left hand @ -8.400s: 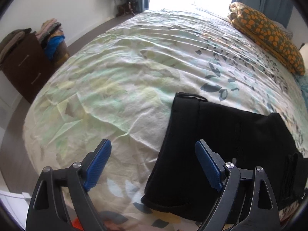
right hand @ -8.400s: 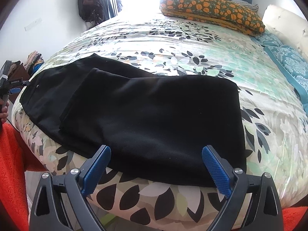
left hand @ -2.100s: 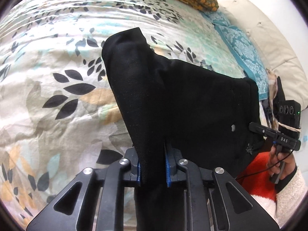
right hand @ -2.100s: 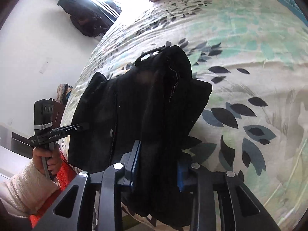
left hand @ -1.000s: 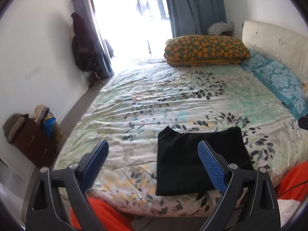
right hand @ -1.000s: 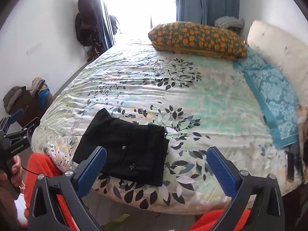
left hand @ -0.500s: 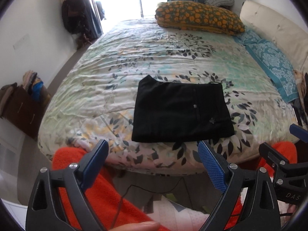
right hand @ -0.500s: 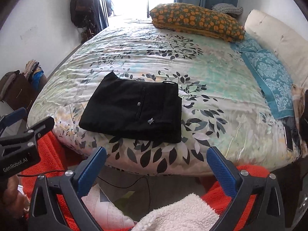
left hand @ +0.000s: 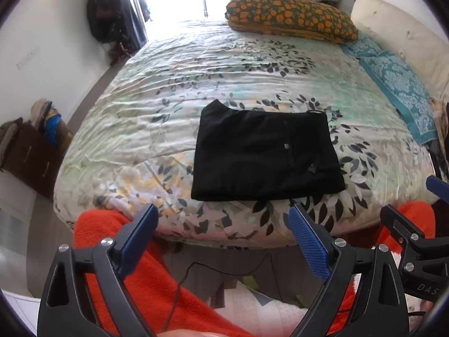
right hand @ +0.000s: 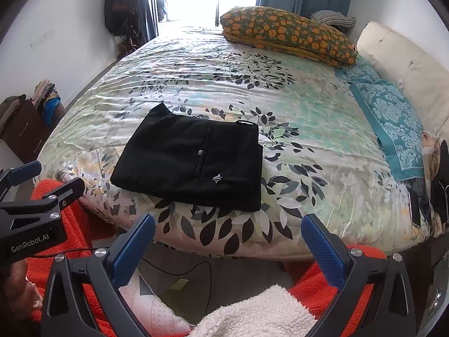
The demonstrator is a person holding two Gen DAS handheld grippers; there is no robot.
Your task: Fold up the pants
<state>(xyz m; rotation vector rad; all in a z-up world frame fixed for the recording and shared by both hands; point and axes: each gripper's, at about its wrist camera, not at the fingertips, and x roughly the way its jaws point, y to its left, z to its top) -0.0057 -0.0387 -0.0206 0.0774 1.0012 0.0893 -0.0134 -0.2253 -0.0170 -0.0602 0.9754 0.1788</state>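
**K:** Fingers status? Both sides.

**R:** Left gripper (left hand: 221, 236): blue fingers (left hand: 307, 240) spread wide, nothing between them. Right gripper (right hand: 227, 241): same, fingers (right hand: 322, 243) released, gap clear. Both sit off the near edge of the bed (left hand: 196, 64), not touching the cover.

**K:** Pants?

**R:** Black pants (left hand: 266, 154) lie flat on the bed as a compact folded rectangle, near the front edge, roughly centred in the left wrist view, left of centre in the right wrist view (right hand: 193, 163). Small silver button (right hand: 200, 152) and a small light emblem (right hand: 217, 179) face up. Belt loop (right hand: 247, 123) shows at the far right corner. Neither gripper touches them.

**K:** Edges square?

**R:** Mostly. Far left corner pokes up a bit past the fold line. Lower layer sticks out slightly along the right side.

**K:** Anything else on the bed?

**R:** Orange patterned pillow (right hand: 286, 36) at the far end, teal patterned cloth (right hand: 393, 120) along the right, both well apart from the pants. Person's orange fleece trousers (left hand: 134, 269) fill the bottom of both views. Right gripper body is visible at the right edge of the left wrist view (left hand: 415, 252).
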